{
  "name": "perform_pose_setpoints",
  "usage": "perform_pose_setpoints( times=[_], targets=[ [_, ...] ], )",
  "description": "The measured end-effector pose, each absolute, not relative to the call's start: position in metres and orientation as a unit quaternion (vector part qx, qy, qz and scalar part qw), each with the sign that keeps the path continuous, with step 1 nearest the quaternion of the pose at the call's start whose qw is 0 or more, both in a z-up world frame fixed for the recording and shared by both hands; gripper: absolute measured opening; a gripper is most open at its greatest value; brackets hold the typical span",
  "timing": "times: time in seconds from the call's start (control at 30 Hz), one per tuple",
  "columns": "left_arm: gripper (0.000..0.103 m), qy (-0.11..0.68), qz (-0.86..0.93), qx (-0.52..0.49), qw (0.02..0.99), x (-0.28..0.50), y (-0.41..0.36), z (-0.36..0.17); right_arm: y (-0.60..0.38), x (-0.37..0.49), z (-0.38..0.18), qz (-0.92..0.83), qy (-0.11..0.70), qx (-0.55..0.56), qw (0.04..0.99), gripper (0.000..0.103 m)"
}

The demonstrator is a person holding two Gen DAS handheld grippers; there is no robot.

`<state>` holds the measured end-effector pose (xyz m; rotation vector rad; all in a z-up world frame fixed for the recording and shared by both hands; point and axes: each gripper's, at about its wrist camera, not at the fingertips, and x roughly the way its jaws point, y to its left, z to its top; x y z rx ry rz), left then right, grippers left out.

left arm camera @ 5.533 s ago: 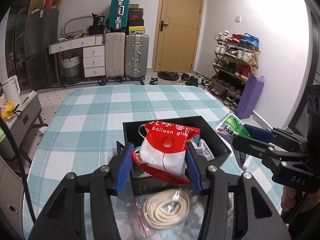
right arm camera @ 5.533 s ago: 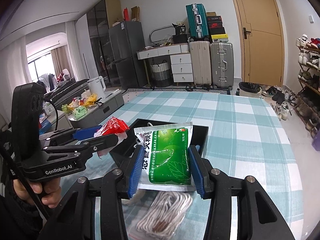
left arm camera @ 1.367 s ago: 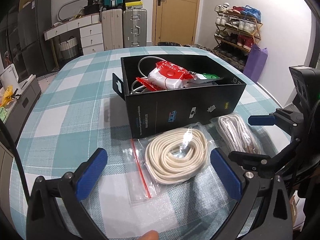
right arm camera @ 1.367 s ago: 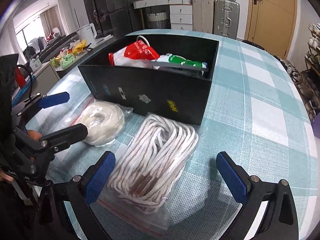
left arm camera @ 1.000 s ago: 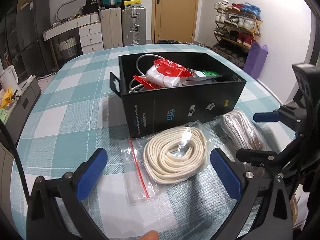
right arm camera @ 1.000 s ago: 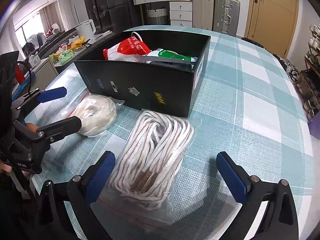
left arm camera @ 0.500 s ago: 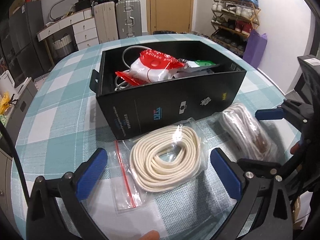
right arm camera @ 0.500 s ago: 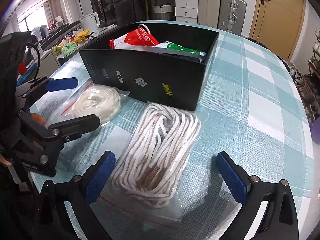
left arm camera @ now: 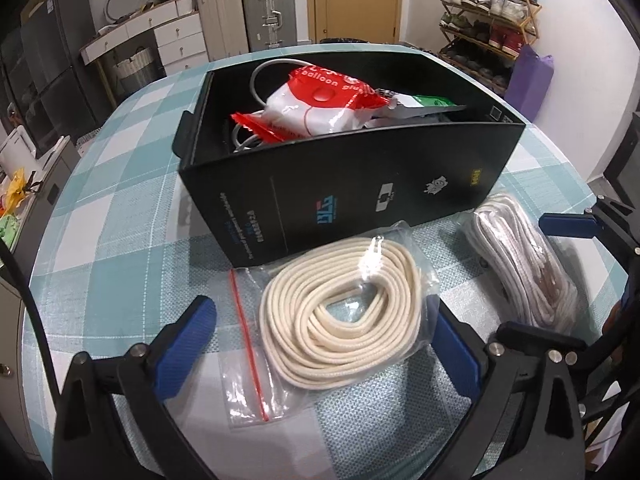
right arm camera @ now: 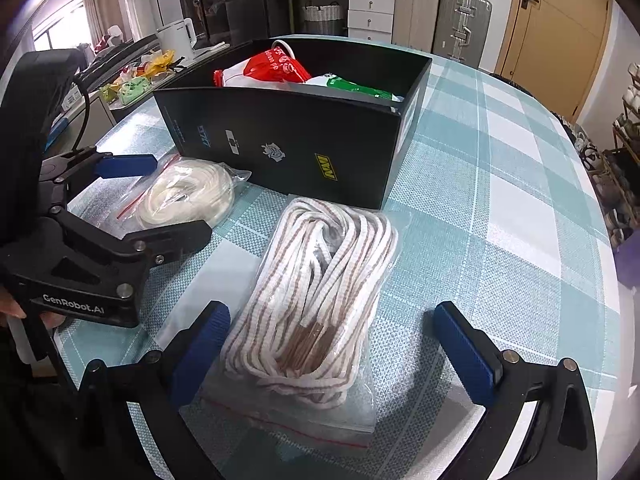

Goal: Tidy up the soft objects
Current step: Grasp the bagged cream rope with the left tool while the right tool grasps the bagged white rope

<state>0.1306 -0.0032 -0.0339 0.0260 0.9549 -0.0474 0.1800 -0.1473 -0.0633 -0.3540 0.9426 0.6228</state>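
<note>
cream rope bag (left arm camera: 340, 316): on the table just in front of the black box (left arm camera: 360, 184), between the left gripper (left arm camera: 320, 344) pads
left jaws: wide apart, have just been closing a bit, nothing pinched yet
right gripper (right arm camera: 340, 344): jaws apart, straddling the striped rope bag (right arm camera: 320, 292)
tip: I'd squeeze the coil itself, not the slippery plastic

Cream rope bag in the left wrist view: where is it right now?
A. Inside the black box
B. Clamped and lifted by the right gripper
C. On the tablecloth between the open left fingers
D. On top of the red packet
C: the cream rope bag lies flat on the tablecloth before the black box, between the left gripper fingers, which do not press on it.
</note>
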Motion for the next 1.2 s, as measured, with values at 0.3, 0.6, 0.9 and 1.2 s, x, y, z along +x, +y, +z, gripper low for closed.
perform_pose_setpoints(
  times=[0.3,0.6,0.9,1.2],
  targets=[
    [0.074,0.441,-0.035,0.016,0.897,0.12,-0.006,-0.03,-0.145,0.175,-0.061,0.306,0.432,-0.171,0.831,0.087],
    [0.054,0.424,-0.051,0.022,0.904,0.115,-0.005,-0.023,-0.152,0.174,-0.054,0.308,0.427,-0.167,0.833,0.056],
    [0.053,0.397,-0.059,0.007,0.916,0.097,0.003,-0.008,-0.154,0.172,-0.049,0.315,0.416,-0.172,0.835,0.04],
    [0.053,0.366,-0.046,-0.001,0.929,0.086,0.012,0.014,-0.155,0.161,-0.033,0.332,0.395,-0.175,0.839,0.039]
  ],
)
